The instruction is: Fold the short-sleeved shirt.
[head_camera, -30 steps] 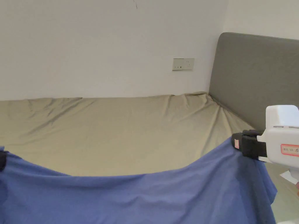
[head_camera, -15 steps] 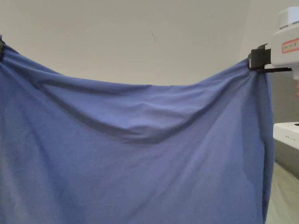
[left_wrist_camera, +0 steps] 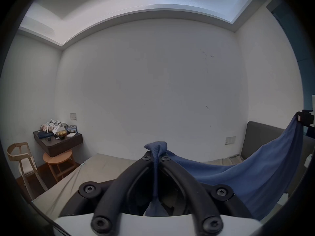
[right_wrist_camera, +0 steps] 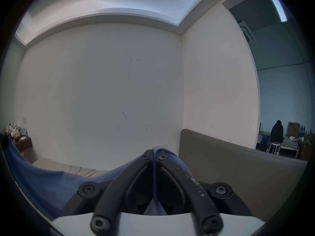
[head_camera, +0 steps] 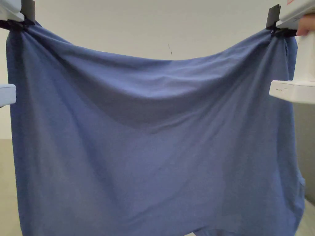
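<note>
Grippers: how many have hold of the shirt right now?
2. The left gripper pinches the shirt at its top left corner, the right gripper at its top right corner; the cloth sags between them.

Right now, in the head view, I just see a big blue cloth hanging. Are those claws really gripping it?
Observer: Yes. In the left gripper view, the left claw has both jaws closed on a bunched corner of the shirt.
Operator: And the other one?
Observer: The right claw pinches its corner the same way, with fabric poking out past the tips.
Operator: What's behind the cloth?
Observer: A bed with a tan sheet stretches behind it, up to the wall.
</note>
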`<state>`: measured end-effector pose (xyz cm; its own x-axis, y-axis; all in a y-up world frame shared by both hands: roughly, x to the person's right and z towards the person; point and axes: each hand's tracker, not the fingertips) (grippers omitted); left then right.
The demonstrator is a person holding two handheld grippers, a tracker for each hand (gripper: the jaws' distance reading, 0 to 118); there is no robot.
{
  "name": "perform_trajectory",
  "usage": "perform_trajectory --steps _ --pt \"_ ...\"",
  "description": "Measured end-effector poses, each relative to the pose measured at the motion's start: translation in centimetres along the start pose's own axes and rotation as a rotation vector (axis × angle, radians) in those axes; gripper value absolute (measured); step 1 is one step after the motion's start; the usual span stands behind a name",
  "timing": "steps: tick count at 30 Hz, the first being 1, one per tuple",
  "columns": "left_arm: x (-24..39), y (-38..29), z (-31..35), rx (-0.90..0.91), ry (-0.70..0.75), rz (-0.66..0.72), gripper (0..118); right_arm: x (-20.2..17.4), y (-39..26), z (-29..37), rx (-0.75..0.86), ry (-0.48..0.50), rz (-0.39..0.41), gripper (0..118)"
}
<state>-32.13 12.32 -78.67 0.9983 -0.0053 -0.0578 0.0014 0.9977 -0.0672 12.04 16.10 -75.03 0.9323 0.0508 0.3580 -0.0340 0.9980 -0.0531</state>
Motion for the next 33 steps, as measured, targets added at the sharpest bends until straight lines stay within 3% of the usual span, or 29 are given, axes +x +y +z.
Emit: perform_trajectory --steps 3,8,12,19,23,30,33 --pt "1.2 -0.2 -2.3 0.008 -0.003 -0.006 3 -0.8 0.1 -2.3 0.011 0.006 -0.027 6" --pt "2.3 -1.4 -4.2 0.014 -0.001 -0.077 3 -2.5 -1.1 -4.3 0.021 -0.004 0.017 5" --pt "2.2 -3.3 -5.3 -0.029 0.004 -0.052 3 -3.0 -3.0 -4.9 -0.009 0.016 -0.004 5" --pt "1.4 -10.4 -5.5 -0.166 -0.009 0.006 3 -3.2 -9.3 -4.7 -0.117 0.06 0.033 6" --pt "0.5 -15.4 -3.6 -0.267 -0.038 0.061 3 -2.2 -14.1 -3.2 -0.214 0.091 0.031 6" --pt "-2.4 -22.4 3.6 -0.393 -0.132 0.084 3 1.7 -22.8 2.5 -0.365 0.15 -0.039 6" --pt "-3.4 -24.7 7.3 -0.427 -0.155 0.057 3 3.2 -26.2 5.5 -0.429 0.167 -0.013 6"
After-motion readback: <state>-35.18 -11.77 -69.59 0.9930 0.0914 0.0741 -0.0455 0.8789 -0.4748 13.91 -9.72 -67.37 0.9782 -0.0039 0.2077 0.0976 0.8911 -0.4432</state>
